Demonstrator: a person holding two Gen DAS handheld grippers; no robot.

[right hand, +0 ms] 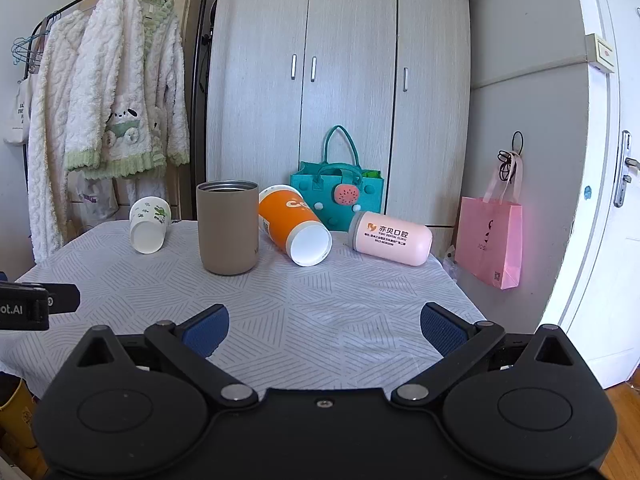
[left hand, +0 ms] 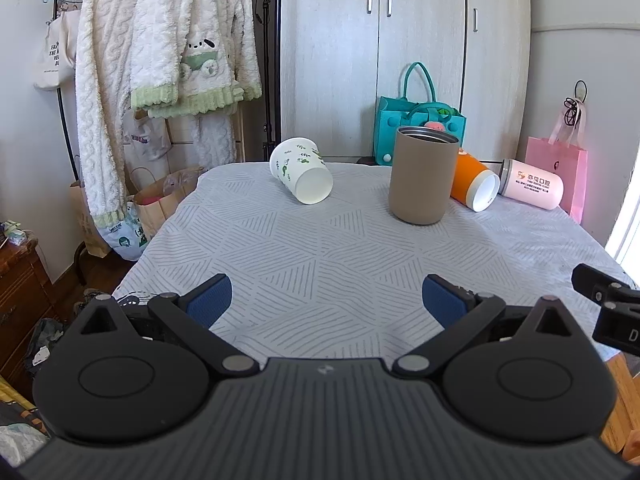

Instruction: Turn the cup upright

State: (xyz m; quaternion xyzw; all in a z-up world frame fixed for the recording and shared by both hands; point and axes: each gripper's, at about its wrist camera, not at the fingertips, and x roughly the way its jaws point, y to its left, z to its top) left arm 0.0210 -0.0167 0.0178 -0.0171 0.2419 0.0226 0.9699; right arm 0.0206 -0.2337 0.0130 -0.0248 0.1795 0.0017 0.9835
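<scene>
Several cups stand or lie on a patterned grey tablecloth (left hand: 320, 248). A white cup with green print (left hand: 301, 175) lies on its side at the far left; it also shows in the right wrist view (right hand: 149, 224). A tan cup (left hand: 423, 175) (right hand: 228, 227) stands upright. An orange cup (left hand: 474, 185) (right hand: 294, 224) and a pink cup (left hand: 532, 189) (right hand: 390, 238) lie on their sides at the far right. My left gripper (left hand: 326, 300) and right gripper (right hand: 324, 330) are open and empty over the near table edge, well short of the cups.
A teal felt bag (right hand: 336, 196) stands behind the cups against a wardrobe (right hand: 340, 60). A pink bag (right hand: 490, 242) hangs on the right wall. Robes (left hand: 160, 60) hang on a rack to the left, with paper bags (left hand: 160, 204) on the floor below.
</scene>
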